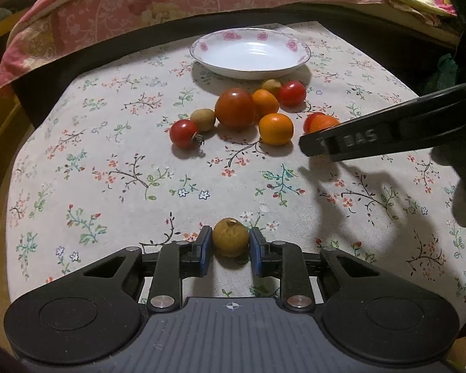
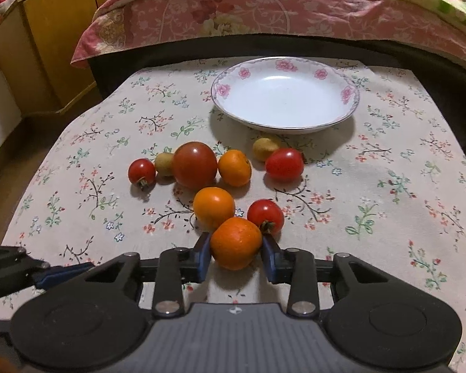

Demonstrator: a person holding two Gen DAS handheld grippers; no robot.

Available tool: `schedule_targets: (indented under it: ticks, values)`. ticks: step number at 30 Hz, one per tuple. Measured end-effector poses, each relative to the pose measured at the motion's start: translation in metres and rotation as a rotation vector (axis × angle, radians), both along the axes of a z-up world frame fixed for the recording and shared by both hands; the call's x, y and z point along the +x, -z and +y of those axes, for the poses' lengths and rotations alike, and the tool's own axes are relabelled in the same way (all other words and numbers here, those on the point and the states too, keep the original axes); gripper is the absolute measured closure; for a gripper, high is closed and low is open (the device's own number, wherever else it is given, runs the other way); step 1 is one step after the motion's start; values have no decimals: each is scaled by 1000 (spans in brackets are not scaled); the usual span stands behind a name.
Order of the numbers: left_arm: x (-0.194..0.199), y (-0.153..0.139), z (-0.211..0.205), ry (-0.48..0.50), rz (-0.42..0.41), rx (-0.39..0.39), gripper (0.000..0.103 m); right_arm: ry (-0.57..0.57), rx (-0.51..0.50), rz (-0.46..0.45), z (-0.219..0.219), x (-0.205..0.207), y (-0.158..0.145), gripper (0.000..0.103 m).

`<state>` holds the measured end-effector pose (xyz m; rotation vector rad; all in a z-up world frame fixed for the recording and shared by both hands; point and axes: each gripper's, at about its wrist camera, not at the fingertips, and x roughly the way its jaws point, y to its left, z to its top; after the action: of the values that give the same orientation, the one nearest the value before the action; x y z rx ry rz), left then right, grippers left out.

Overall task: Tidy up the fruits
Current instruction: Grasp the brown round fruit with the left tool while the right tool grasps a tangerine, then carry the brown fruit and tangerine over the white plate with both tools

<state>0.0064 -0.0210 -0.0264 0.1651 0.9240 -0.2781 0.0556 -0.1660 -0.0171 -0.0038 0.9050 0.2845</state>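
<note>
My left gripper is shut on a small brown longan, near the front of the floral cloth. My right gripper is shut on an orange tangerine; in the left wrist view this gripper reaches in from the right with the tangerine. A white flowered plate stands empty at the back and also shows in the left wrist view. Loose between them lie a big tomato, small tomatoes, tangerines and longans.
A floral tablecloth covers the table. A pink quilted bed runs along the back edge. A yellow wooden cabinet stands at the back left. My left gripper's fingers show at the lower left of the right wrist view.
</note>
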Motion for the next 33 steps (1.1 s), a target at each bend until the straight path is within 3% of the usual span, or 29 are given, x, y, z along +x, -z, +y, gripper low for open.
schedule_targets:
  ticks: [8,20,33]
  values:
    - [2,1,-3,15,6,1,70,2,19,-15,-4,-7,-16,69]
    - [-1,3,-4,38,-14,-2,62,-16,8,51,-7,-8,7,68]
    - [5,-7,3,8,3,-39,70,-20,-4,60,-2,-16,-3,69]
